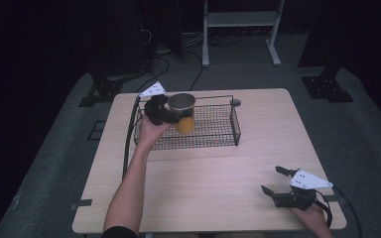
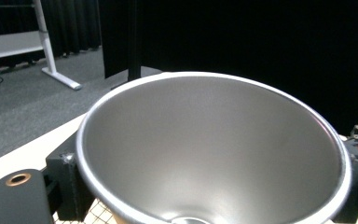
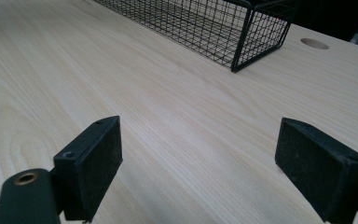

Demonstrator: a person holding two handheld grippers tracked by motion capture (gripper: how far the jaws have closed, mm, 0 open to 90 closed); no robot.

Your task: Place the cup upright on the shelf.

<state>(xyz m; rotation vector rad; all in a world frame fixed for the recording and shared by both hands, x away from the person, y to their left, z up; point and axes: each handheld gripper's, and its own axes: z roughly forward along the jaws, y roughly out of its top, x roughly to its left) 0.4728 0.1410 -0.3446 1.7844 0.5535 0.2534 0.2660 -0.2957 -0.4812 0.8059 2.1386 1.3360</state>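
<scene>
The left tongs (image 1: 171,115) pinch the yellow cup (image 1: 182,111) by its sides, holding it upright at the left end of the wire basket (image 1: 218,141), its steel rim above the basket's top edge. The right tongs (image 1: 276,179) rest spread wide near the worktop's (image 1: 218,178) front right edge; bare wood runs ahead of them to the basket's near corner.

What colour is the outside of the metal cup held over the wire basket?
Orange cup, silver inside; the high view shows it best.
</scene>
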